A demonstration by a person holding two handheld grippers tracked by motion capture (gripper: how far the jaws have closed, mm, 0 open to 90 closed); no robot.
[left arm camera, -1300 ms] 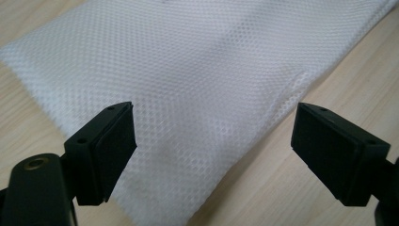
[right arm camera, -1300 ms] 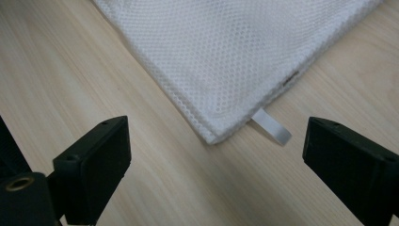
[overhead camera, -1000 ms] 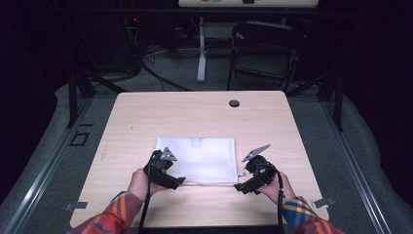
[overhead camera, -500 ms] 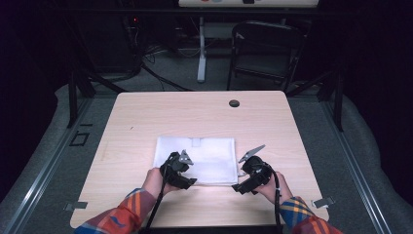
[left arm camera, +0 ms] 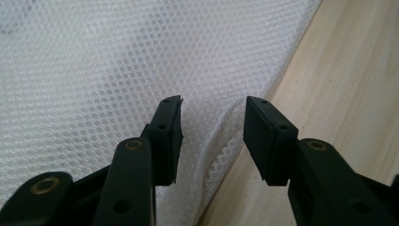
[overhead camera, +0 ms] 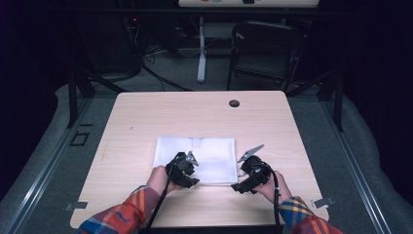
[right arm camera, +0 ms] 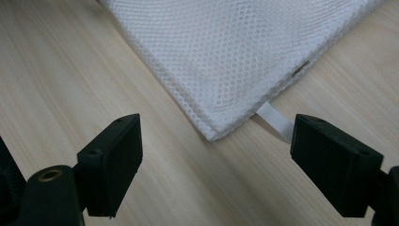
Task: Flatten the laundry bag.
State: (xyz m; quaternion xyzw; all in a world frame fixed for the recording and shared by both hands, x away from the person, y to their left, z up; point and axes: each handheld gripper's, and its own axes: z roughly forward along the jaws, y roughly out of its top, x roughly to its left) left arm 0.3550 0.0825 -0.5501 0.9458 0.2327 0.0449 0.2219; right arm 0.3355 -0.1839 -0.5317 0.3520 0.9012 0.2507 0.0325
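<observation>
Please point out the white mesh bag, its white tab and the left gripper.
white mesh bag (overhead camera: 209, 151): high view, middle of the mesh.
white tab (right arm camera: 275, 121): right gripper view, strip beside the corner.
left gripper (left arm camera: 212, 123): left gripper view, between its jaws.

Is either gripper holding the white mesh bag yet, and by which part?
Neither yet. The left gripper has been closing around the mesh bag edge fold; the right gripper is open.

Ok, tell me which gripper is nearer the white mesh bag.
Left. The left gripper sits over the white mesh bag, a ridge of its near edge between the closing jaws. The right gripper waits open just off the bag's corner, not touching.
</observation>
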